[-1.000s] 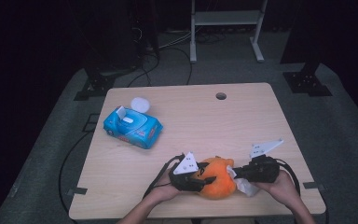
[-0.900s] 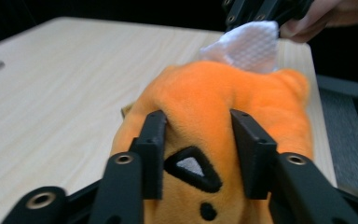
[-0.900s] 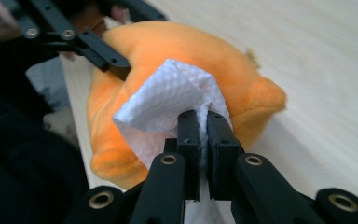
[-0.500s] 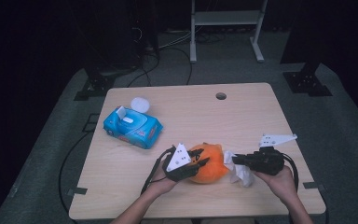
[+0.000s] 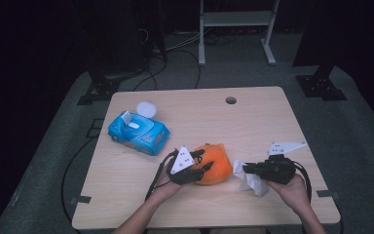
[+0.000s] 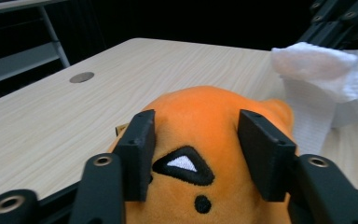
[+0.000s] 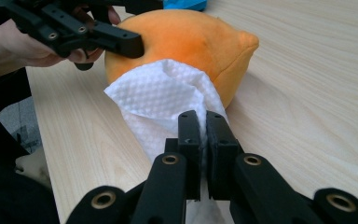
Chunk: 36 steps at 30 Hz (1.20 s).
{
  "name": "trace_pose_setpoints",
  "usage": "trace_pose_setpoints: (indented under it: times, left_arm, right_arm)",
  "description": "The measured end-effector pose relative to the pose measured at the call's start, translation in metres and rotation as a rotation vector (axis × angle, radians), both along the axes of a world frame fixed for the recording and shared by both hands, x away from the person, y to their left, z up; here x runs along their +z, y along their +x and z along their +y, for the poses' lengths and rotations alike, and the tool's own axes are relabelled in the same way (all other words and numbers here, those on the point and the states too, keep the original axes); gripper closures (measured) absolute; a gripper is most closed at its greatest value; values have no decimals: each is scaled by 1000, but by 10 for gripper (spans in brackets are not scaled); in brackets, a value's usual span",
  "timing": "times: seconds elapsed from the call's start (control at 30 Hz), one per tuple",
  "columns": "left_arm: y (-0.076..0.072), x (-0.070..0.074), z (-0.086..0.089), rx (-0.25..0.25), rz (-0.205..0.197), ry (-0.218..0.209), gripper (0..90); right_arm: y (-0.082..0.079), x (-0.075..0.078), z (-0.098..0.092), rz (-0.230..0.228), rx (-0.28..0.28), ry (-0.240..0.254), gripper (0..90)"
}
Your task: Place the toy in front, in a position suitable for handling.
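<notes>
An orange plush toy (image 5: 216, 165) lies on the wooden table (image 5: 214, 117) near its front edge. My left gripper (image 5: 202, 162) reaches over it from the left. In the left gripper view both pads (image 6: 140, 149) sit against the toy's head (image 6: 200, 112), which bulges between them. The jaws have just been opening, with the toy still between them. My right gripper (image 5: 246, 169) is shut on a crumpled white wipe (image 5: 254, 183). In the right gripper view the wipe (image 7: 163, 100) drapes against the plush (image 7: 191, 37), just under the left gripper's jaw tip (image 7: 121, 42).
A blue pack of wet wipes (image 5: 139, 132) with its flap up lies at the left, with a round white lid (image 5: 146, 108) behind it. A cable hole (image 5: 231, 100) sits at the table's far middle. A metal rack (image 5: 233, 19) stands beyond the table.
The plush and my left gripper have shifted away from the front edge and slightly left. The toy has turned under the jaws. The right gripper with the wipe has hardly moved.
</notes>
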<state>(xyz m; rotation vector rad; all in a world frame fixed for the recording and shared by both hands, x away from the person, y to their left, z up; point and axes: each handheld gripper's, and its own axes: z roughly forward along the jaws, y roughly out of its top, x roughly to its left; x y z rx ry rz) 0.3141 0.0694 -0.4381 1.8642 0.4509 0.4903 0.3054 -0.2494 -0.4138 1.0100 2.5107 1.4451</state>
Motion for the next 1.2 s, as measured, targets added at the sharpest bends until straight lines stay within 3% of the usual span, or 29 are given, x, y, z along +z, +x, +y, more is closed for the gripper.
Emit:
trace_pose_setpoints:
  times: [0.23,0.53,0.63,0.77,0.83,0.97,1.03,1.2]
  left_arm:
    - [-7,13,5,-26,0,-30,429]
    - [-12,20,20,1,16,-47,362]
    - [-13,22,28,16,20,-54,345]
    - [-14,24,40,48,31,-67,319]
    - [-14,24,46,67,36,-64,300]
    - [-17,22,59,100,46,-67,276]
    - [-17,21,65,118,59,-78,258]
    - [-20,21,79,148,70,-77,210]
  right_arm:
    - [5,3,-15,-11,-62,6,855]
    - [11,17,-55,-87,-239,-5,853]
    - [16,15,-67,-104,-294,-45,851]
    - [24,3,-83,-87,-347,-48,843]
    - [26,-5,-89,-73,-364,-54,830]
    - [30,-17,-94,-33,-376,-58,712]
    - [31,-19,-94,-29,-381,-59,652]
    - [26,-15,-88,-55,-352,-38,625]
